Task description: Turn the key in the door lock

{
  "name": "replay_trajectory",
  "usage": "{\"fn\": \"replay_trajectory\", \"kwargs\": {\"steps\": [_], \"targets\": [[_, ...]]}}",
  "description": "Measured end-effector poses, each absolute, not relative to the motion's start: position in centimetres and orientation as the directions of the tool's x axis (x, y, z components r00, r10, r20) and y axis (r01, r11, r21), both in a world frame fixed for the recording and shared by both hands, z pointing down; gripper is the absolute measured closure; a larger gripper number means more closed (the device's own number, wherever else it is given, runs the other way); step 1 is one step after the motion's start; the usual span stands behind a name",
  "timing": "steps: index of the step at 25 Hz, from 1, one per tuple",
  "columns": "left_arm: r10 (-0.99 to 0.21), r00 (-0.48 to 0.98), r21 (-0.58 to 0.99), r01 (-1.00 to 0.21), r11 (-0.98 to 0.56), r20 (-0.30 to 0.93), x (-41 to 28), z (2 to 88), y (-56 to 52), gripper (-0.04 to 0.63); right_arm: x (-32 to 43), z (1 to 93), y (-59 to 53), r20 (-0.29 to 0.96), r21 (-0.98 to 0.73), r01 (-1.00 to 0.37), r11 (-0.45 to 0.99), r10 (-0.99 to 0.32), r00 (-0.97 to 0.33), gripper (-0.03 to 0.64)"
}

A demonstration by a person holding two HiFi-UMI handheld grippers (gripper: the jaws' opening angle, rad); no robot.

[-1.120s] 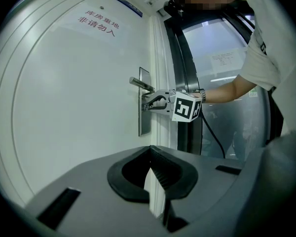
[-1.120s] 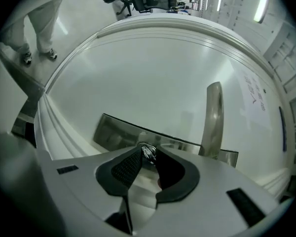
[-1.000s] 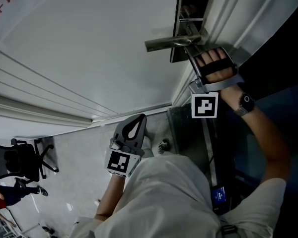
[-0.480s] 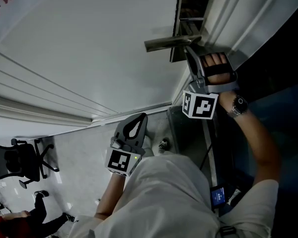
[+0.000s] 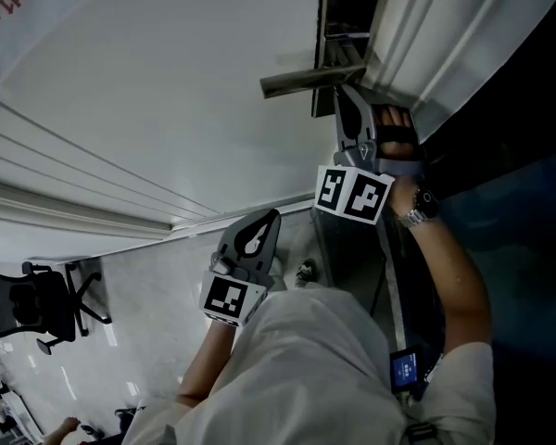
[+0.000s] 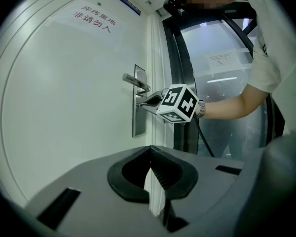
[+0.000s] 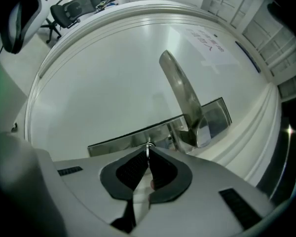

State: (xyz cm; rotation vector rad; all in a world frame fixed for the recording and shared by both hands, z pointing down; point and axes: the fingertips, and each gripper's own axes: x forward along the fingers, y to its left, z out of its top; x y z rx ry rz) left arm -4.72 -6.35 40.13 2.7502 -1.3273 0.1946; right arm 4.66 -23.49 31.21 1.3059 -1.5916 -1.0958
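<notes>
A steel lock plate (image 5: 336, 21) with a lever handle (image 5: 301, 80) sits on the white door (image 5: 167, 91). My right gripper (image 5: 345, 100) reaches the plate just under the handle. In the right gripper view its jaws have just been closing, and they pinch a thin metal key (image 7: 148, 149) at the lock plate (image 7: 133, 139), below the handle (image 7: 180, 90). The left gripper view shows the same right gripper (image 6: 142, 101) at the plate (image 6: 139, 117). My left gripper (image 5: 257, 230) hangs low and away from the door, shut and empty, as its own view also shows (image 6: 149, 154).
An office chair (image 5: 37, 299) stands on the grey floor at the lower left. The door frame (image 5: 417, 35) and a dark glass panel (image 5: 500, 248) run along the right. A notice (image 6: 92, 19) is stuck on the door. A small blue-lit screen (image 5: 406, 369) shows at the person's hip.
The right gripper has rolled at the lock, so its marker cube has turned and shifted left. Its hand sits closer against the plate. The left gripper has stayed put.
</notes>
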Motion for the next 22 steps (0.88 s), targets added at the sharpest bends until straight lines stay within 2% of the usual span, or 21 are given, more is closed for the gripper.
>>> {"fn": "replay_trajectory", "kwargs": {"steps": [7,12,16,22], "targets": [[-0.777,0.611,0.014,-0.787,-0.617,0.151,-4.69,39.99,-6.46,0.591,4.68,30.93,-23.52,0.061,0.879,-0.458,0.129,-0.985,-0.161,0.607],[-0.778,0.612,0.014,-0.787,-0.616,0.143,-4.41,39.83,-6.44,0.591,4.98,30.64,-23.73,0.094,0.716,-0.672,0.189,-0.980,-0.175,0.606],[-0.781,0.605,0.014,-0.792,-0.610,0.156,-4.53,40.14,-6.32,0.591,5.05,30.57,-23.78,0.090,0.651,-0.737,0.183,-0.982,-0.164,0.607],[-0.782,0.603,0.009,-0.793,-0.609,0.159,-4.40,40.17,-6.16,0.591,5.26,30.40,-23.83,0.096,0.465,-0.861,0.207,-0.978,-0.184,0.606]]}}
